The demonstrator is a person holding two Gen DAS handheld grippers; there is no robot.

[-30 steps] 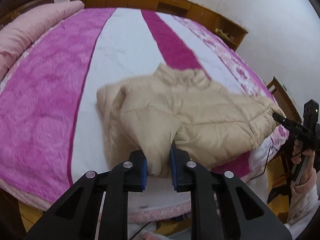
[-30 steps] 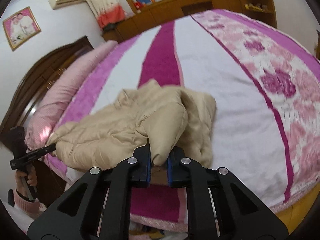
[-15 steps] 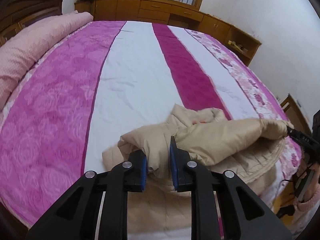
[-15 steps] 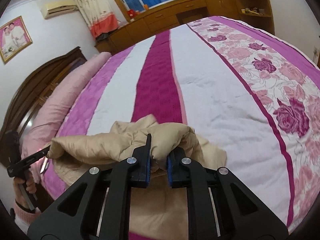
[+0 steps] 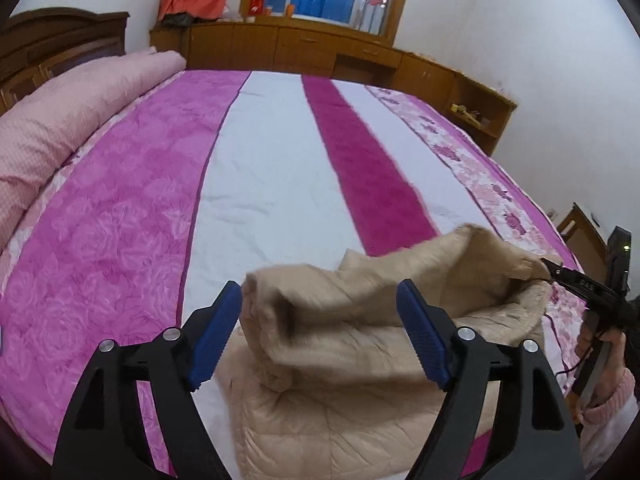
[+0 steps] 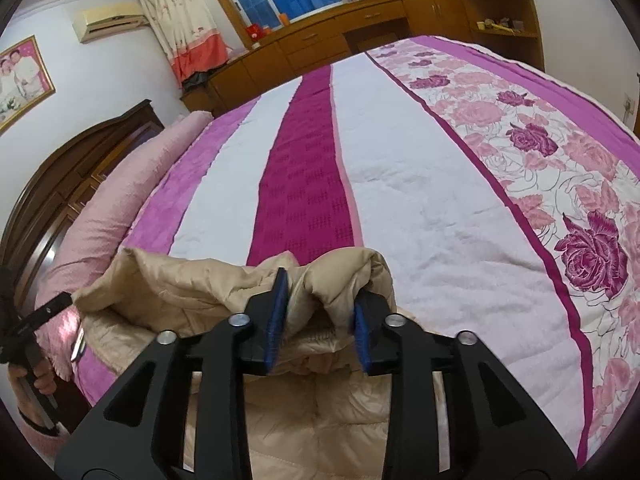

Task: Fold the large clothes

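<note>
Left tongs [image 5: 320, 332] have just been opening and stand spread, the beige padded jacket [image 5: 360, 380] between them but unpinched. Right tongs [image 6: 318, 320] have been opening too, pads apparently barely touching the folded edge. The jacket lies at the bed's [image 5: 260, 184] near edge; this fold looks released, so next comes re-gripping for another fold. Only the right view shows the framed picture [image 6: 22, 80].

No text, label or number is legible anywhere.

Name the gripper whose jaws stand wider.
The left gripper: its jaws gape wide of the beige jacket; the right gripper's have just been opening, narrower, fabric bunched between.
</note>
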